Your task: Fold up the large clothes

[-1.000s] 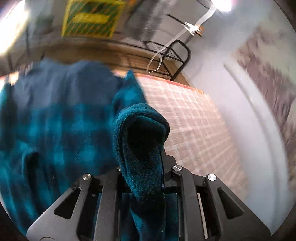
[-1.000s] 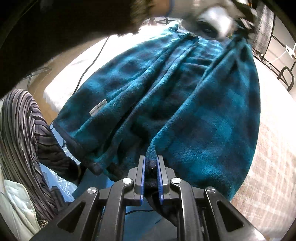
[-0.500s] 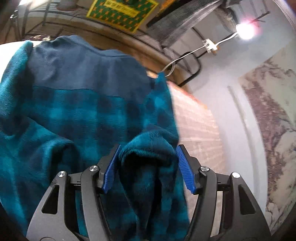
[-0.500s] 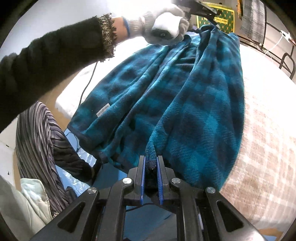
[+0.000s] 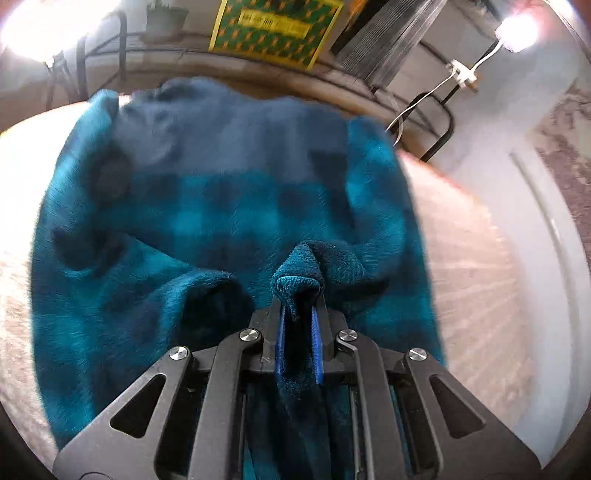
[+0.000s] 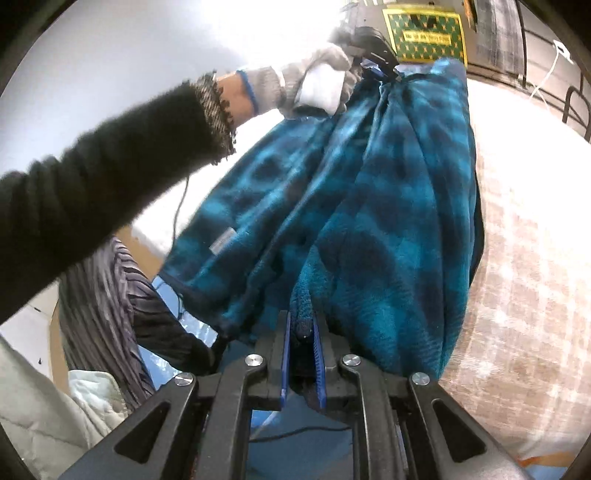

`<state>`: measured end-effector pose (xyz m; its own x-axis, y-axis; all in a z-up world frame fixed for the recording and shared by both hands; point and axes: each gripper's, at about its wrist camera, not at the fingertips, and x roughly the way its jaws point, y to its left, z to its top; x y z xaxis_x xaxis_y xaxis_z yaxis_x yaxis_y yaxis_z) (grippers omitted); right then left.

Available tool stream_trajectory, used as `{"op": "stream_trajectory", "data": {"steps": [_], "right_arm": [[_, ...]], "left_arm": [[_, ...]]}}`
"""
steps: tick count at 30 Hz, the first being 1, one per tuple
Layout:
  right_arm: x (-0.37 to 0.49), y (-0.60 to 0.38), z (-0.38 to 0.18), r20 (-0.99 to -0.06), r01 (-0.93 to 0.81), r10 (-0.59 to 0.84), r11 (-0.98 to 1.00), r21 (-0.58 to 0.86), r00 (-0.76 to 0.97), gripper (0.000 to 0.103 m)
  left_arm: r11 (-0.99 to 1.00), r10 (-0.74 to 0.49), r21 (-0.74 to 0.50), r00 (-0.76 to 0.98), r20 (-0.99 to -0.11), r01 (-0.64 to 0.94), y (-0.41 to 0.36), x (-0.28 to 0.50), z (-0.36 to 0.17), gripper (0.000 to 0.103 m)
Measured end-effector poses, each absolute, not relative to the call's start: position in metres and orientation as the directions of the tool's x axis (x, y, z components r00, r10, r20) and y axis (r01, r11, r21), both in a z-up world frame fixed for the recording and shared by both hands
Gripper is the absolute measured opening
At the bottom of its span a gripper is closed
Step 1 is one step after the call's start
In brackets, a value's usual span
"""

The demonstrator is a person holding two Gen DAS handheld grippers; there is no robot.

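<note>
Left tongs (image 5: 298, 295) closing, fleece garment (image 5: 229, 206) pinched between pads; right tongs (image 6: 302, 332) clamped on its hem. Garment over bed (image 5: 472, 258); gloved hand (image 6: 317, 85) and black sleeve (image 6: 110, 177) cross above it. Yellow-green box (image 5: 275, 31) beyond garment.

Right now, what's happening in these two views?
A person is folding a teal plaid fleece garment over a bed with a pale checked cover, one handheld gripper in each hand. The right gripper is shut on a bunched edge near the camera. The left gripper, in a white-gloved hand, is closing on a fold at the far end. The fleece hangs stretched between them.
</note>
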<state>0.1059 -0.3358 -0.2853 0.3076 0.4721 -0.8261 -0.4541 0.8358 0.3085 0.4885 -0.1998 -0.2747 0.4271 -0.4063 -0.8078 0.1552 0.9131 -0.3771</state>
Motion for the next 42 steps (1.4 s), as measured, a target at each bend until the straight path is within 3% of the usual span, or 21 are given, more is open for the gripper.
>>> {"op": "stream_trajectory", "data": {"steps": [3,6,8,13,15,17,19,21,26,30,35,37,42], "right_arm": [[0.108,-0.331,-0.293,-0.831,-0.451,0.476,0.833,0.320,0.290,0.009],[0.106,-0.334,-0.279,-0.776,-0.456,0.549,0.802,0.386,0.309,0.009],[0.106,-0.338,-0.274,-0.741,-0.453,0.596,0.778,0.436,0.310,0.009],[0.110,-0.332,-0.312,-0.779,-0.413,0.589,0.778,0.474,0.215,0.011],[0.109,-0.330,-0.311,-0.775,-0.432,0.595,0.768,0.473,0.211,0.018],[0.108,-0.333,-0.303,-0.741,-0.443,0.639,0.736,0.512,0.206,0.028],[0.100,-0.337,-0.283,-0.677,-0.494,0.708,0.670,0.554,0.202,0.047],[0.089,-0.344,-0.262,-0.631,-0.556,0.737,0.637,0.533,0.240,0.057],[0.094,-0.391,-0.234,-0.545,-0.517,0.741,0.667,0.536,0.391,0.054],[0.126,-0.425,-0.233,-0.578,-0.379,0.628,0.777,0.502,0.522,0.038],[0.178,-0.443,-0.251,-0.652,-0.238,0.523,0.846,0.478,0.549,0.038],[0.199,-0.440,-0.264,-0.680,-0.215,0.515,0.851,0.480,0.521,0.043],[0.233,-0.434,-0.294,-0.713,-0.153,0.511,0.849,0.505,0.481,0.046]], "left_arm": [[0.924,-0.381,-0.346,0.437,-0.815,0.160,-0.213,0.492,-0.278,0.010],[0.921,-0.389,-0.351,0.462,-0.797,0.170,-0.213,0.491,-0.270,0.010],[0.938,-0.346,-0.300,0.455,-0.821,0.174,-0.217,0.492,-0.275,0.010],[0.955,-0.261,-0.151,0.483,-0.836,0.256,-0.236,0.490,-0.270,0.013],[0.952,-0.273,-0.165,0.473,-0.838,0.257,-0.235,0.487,-0.263,0.013],[0.939,-0.324,-0.217,0.479,-0.816,0.265,-0.225,0.478,-0.243,0.024],[0.927,-0.358,-0.239,0.499,-0.789,0.288,-0.212,0.462,-0.221,0.027],[0.912,-0.394,-0.257,0.510,-0.765,0.318,-0.203,0.440,-0.203,0.027],[0.849,-0.501,-0.309,0.467,-0.729,0.428,-0.183,0.347,-0.177,0.027],[0.796,-0.566,-0.369,0.373,-0.735,0.480,-0.177,0.262,-0.189,0.027],[0.760,-0.587,-0.404,0.270,-0.763,0.509,-0.187,0.172,-0.229,0.027],[0.748,-0.589,-0.424,0.218,-0.778,0.510,-0.195,0.150,-0.244,0.027],[0.749,-0.517,-0.299,0.240,-0.822,0.591,-0.216,0.127,-0.257,0.027]]}}
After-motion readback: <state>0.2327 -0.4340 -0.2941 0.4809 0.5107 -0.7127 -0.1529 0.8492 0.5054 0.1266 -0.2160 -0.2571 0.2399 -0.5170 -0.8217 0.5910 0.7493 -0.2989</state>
